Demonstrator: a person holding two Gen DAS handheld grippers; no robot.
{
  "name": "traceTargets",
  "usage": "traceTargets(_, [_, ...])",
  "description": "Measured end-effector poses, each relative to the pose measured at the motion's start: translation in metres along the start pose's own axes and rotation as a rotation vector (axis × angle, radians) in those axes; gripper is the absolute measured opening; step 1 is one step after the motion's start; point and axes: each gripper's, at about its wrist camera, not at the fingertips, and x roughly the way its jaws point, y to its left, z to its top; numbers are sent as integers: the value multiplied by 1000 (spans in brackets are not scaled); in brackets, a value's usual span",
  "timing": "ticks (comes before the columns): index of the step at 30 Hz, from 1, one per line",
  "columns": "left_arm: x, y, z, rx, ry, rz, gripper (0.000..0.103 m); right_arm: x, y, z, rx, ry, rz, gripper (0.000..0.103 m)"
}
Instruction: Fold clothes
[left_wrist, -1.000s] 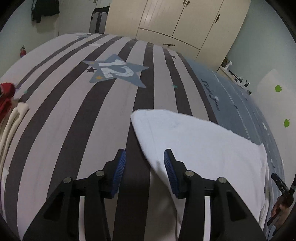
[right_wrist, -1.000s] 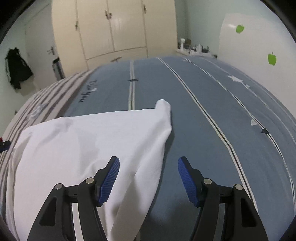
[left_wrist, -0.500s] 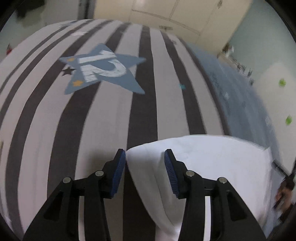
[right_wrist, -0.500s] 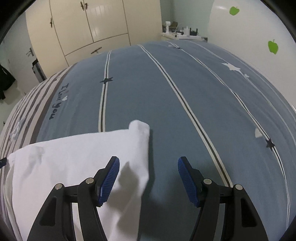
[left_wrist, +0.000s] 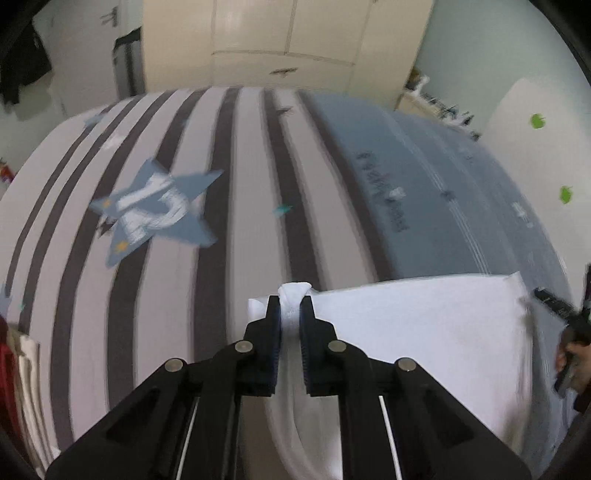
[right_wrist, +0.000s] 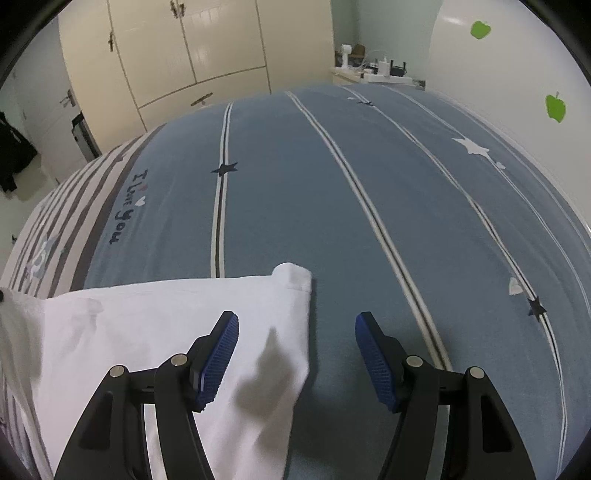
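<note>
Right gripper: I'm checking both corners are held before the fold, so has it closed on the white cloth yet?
No, the right gripper is open, its jaws wide apart above the white cloth edge.

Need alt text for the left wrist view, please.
The left gripper is shut on a bunched corner of a white garment lying on a striped bedspread with a blue star print. Cream wardrobes stand behind the bed.
</note>
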Motion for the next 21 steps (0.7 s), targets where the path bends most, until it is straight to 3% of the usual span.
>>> traceTargets(2, [2, -18, 9, 2, 8, -20, 8, -4, -3, -1, -1, 8, -2, 62])
traceTargets(7, [65, -62, 18, -22, 128, -16, 8, -6, -5, -4, -22, 34, 7, 62])
traceTargets(15, [103, -93, 19, -54, 129, 14, 9, 2, -14, -16, 0, 68, 46, 62])
traceTargets(18, [100, -99, 25, -95, 138, -78, 27, 5, -16, -20, 17, 82, 56, 62])
traceTargets(21, [72, -101, 35, -80, 35, -124, 37, 6, -16, -24, 5, 86, 56, 62])
